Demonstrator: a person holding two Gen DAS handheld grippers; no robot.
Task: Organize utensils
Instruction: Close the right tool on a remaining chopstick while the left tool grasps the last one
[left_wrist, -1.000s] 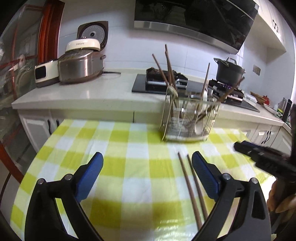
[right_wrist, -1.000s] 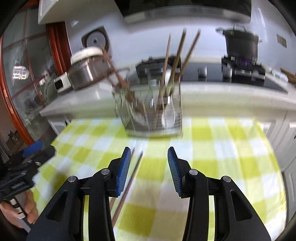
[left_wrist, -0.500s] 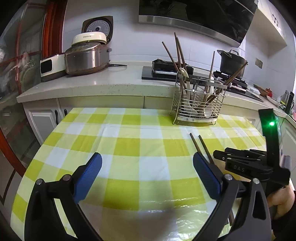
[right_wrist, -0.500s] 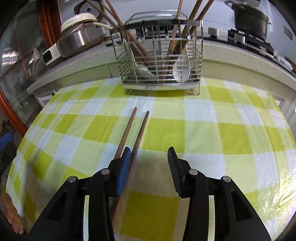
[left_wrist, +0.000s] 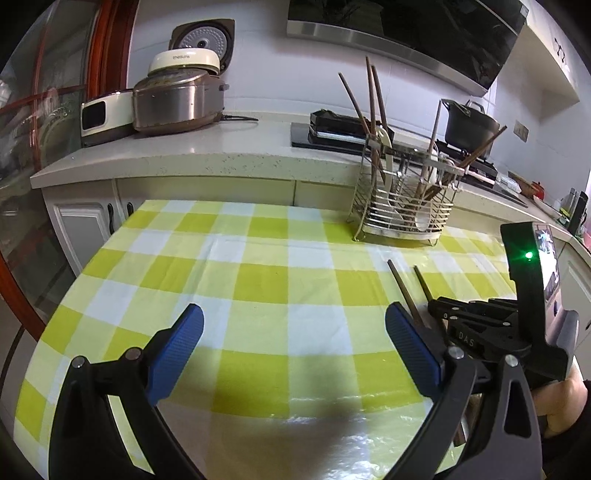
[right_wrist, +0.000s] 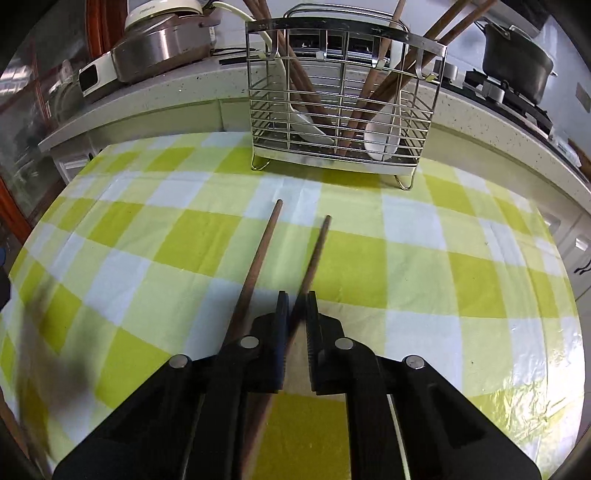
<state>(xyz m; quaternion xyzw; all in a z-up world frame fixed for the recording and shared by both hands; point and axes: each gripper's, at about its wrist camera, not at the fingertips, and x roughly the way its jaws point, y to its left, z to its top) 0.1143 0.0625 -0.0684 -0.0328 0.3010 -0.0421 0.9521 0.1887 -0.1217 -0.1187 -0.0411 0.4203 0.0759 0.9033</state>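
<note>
Right gripper (right_wrist: 296, 295) newly clamped on chopstick (right_wrist: 314, 254), left gripper (left_wrist: 294, 328) spread

Home kitchen, rice cooker (left_wrist: 177, 99), range hood (left_wrist: 399, 33), gas stove (left_wrist: 476, 162)

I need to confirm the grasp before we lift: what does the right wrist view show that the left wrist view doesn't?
Right wrist only: the right tool has just closed, clamped on the right-hand chopstick; the left-hand chopstick lies free beside it.

Left wrist only: the left tool is open and empty above the checked tablecloth, with the right tool's body beside it.

Both: the two chopsticks, the wire utensil rack, the rice cooker and the black pot.
</note>
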